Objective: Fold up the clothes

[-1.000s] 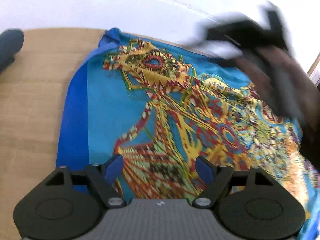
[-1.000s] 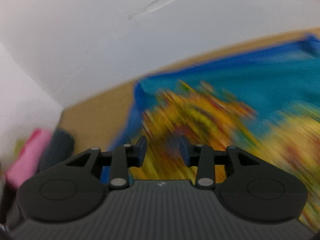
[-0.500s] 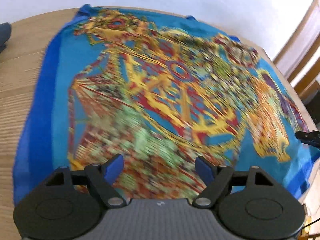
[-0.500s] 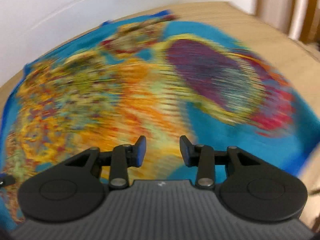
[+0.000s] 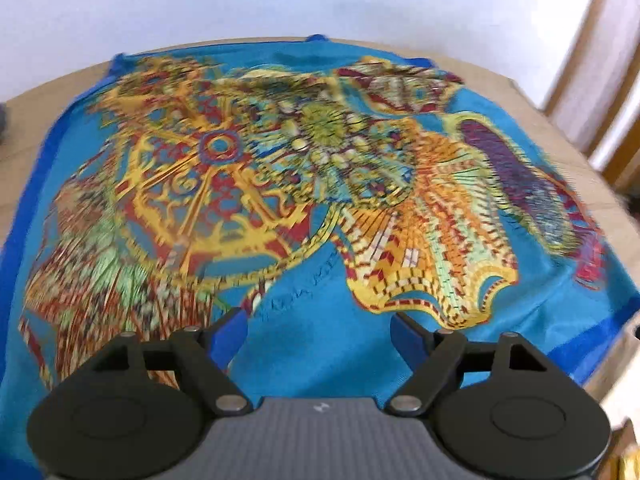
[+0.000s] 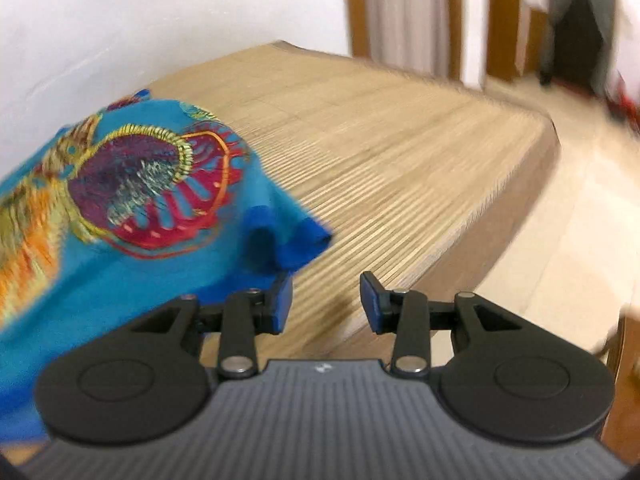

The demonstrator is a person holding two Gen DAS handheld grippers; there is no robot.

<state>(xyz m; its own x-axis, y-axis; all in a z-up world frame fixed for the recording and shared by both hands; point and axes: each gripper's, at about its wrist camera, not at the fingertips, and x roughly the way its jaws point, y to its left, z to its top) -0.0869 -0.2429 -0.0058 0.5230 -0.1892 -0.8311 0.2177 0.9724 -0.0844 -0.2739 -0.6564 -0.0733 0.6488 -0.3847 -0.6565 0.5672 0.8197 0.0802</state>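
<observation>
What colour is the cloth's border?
Dark blue, around the turquoise cloth; clearest in the left wrist view.

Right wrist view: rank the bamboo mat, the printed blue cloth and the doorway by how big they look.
1. bamboo mat, largest.
2. printed blue cloth, though cut off at the left edge.
3. doorway, smallest, but it is far off.

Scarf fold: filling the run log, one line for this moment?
scarf: spread on mat | left gripper: open, empty | right gripper: open, by corner
</observation>
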